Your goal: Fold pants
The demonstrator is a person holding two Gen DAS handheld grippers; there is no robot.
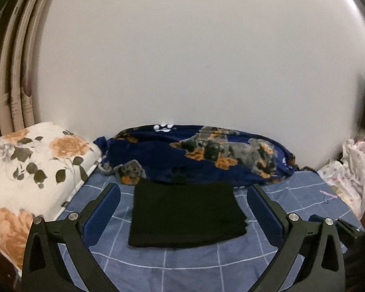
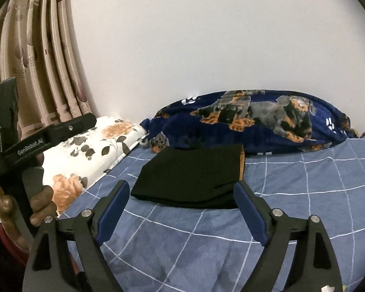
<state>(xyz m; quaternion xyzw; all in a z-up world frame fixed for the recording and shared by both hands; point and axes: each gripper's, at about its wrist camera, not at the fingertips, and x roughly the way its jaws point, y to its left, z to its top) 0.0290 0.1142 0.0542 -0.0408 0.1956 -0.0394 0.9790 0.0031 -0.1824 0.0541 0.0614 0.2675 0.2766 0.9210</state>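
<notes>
The black pants [image 1: 185, 214] lie folded into a flat rectangle on the blue checked bedsheet [image 1: 194, 267]. My left gripper [image 1: 183, 187] hovers above and short of them, jaws wide open, nothing between the blue pads. In the right wrist view the same pants [image 2: 194, 177] lie ahead, and my right gripper [image 2: 182, 185] is open and empty, held off the cloth. At that view's left edge a hand holds the left gripper's black body [image 2: 24, 150].
A navy blanket with dog prints [image 1: 206, 153] is bunched along the white wall behind the pants. A white floral pillow [image 1: 29, 170] lies at the left, curtains [image 2: 41, 60] behind it. Pale patterned cloth [image 1: 352, 170] sits at the right edge.
</notes>
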